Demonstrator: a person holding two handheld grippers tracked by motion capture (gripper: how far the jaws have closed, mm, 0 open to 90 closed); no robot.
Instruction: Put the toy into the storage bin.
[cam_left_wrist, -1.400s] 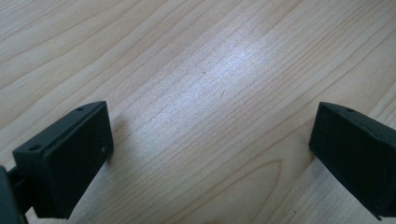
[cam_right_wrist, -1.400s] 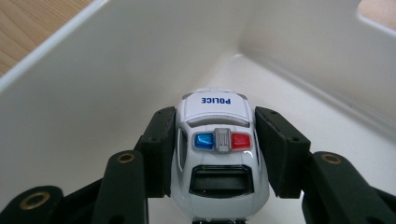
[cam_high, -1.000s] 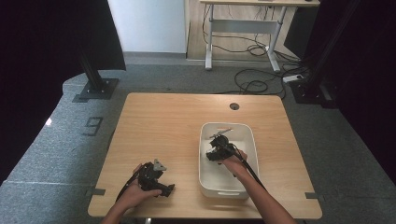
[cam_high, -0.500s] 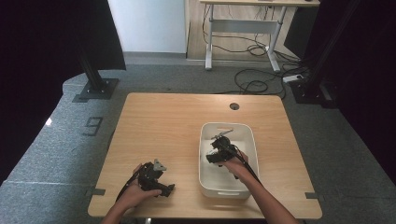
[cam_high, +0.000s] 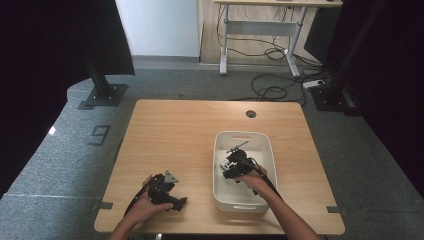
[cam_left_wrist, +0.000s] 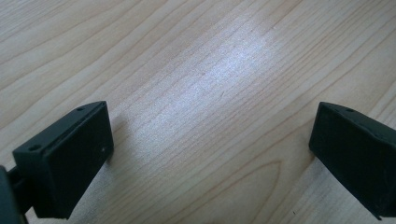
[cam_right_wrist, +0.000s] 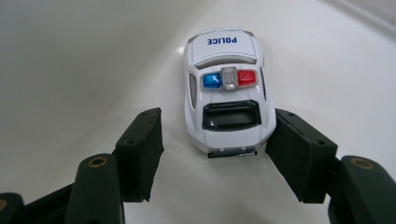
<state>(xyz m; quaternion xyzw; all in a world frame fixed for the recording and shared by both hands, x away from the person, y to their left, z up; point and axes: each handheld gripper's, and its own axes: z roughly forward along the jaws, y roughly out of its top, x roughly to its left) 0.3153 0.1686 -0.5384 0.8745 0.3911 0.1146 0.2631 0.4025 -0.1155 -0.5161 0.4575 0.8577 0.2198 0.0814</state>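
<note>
Right claw (cam_right_wrist: 215, 140) parted (just widened) astride toy police car (cam_right_wrist: 228, 88), not gripping, inside white bin (cam_high: 270, 150); left claw (cam_left_wrist: 210, 154) wide open, empty, over wooden surface (cam_high: 175, 130) near left.

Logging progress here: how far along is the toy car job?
Done: the police car sits on the floor of the white bin. In hand: the right gripper has just opened, a gap beside its left jaw. Left: drawing it out. The left gripper rests open over the table.
</note>
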